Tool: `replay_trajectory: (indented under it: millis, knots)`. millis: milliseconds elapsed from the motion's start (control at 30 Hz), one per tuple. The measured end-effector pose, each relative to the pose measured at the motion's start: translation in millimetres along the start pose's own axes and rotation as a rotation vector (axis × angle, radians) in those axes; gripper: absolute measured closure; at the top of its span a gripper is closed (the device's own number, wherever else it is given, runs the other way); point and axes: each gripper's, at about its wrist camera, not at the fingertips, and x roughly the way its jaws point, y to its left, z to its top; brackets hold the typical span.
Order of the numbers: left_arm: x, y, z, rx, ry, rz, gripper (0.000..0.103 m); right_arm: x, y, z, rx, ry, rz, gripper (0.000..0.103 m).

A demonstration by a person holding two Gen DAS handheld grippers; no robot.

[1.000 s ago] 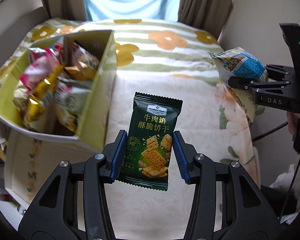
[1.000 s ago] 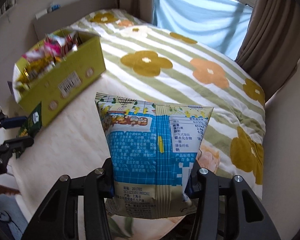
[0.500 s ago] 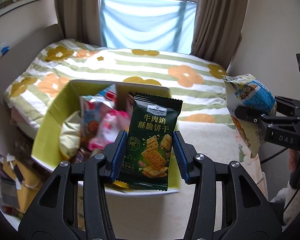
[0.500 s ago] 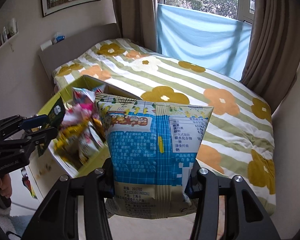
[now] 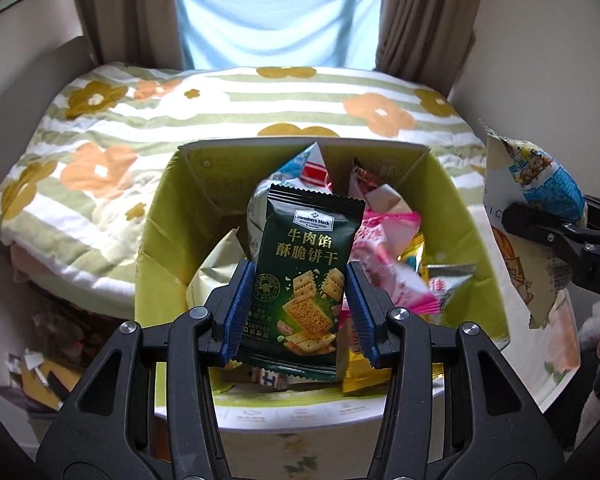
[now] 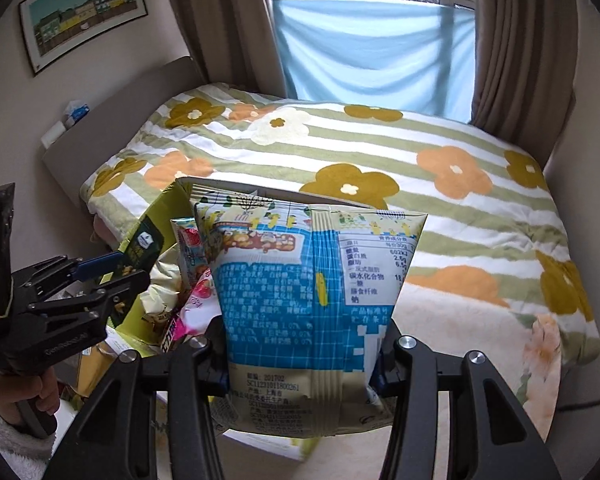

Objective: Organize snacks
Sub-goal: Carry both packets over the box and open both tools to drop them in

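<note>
My left gripper [image 5: 298, 312] is shut on a dark green cracker packet [image 5: 306, 276], held upright over the open yellow-green cardboard box [image 5: 168, 200]. The box holds several snack packets, among them a pink one [image 5: 384, 256]. My right gripper [image 6: 302, 354] is shut on a large blue and cream snack bag [image 6: 312, 296], held upright beside the box. That bag also shows at the right edge of the left wrist view [image 5: 540, 200]. The left gripper [image 6: 104, 276] with its green packet [image 6: 140, 250] shows at the left of the right wrist view.
The box [image 6: 160, 216] sits at the near end of a bed with a green-striped flowered blanket [image 6: 380, 152]. A headboard [image 6: 120, 108] is on the left, curtains [image 6: 520, 40] and a window at the far end. Clutter lies on the floor at the lower left [image 5: 40, 368].
Both grippers swung with their packets from beside the box to above it. The box has come from the left of each view to the centre, under the packets.
</note>
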Motion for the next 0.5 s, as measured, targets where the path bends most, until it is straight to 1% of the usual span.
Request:
replay_trajectory:
  millis: [133,167,200,233,267,300,367,500]
  knots:
    - [8.1,-0.2,-2.3,0.045,0.020,-0.008,0.060,4.7,5.1,0.8,0.030,0.022,-0.030,0.057]
    - [9.4,-1.4,-2.9,0.051,0.020,-0.005,0.059,4.8,6.0,1.7,0.032,0.023,-0.036,0.057]
    - [10.7,-2.4,-3.5,0.059,0.024,-0.005,0.053,5.4,6.3,3.1,0.033,0.025,-0.042,0.057]
    - [11.5,-3.3,-4.0,0.059,0.025,-0.013,0.044,6.3,7.2,4.4,0.034,0.026,-0.045,0.057]
    - [11.2,-4.0,-4.8,0.050,0.022,-0.022,0.013,7.5,7.6,5.7,0.033,0.026,-0.049,0.057]
    - [11.1,-1.8,-5.2,0.041,0.017,-0.025,0.000,9.0,8.9,7.3,0.033,0.025,-0.052,0.057]
    - [8.0,-1.1,-5.9,0.036,0.001,-0.035,0.000,13.6,7.7,10.8,0.036,0.027,-0.051,0.057]
    - [11.0,-1.1,-8.2,0.042,0.019,-0.030,0.000,21.2,10.0,14.8,0.052,0.028,-0.033,0.057]
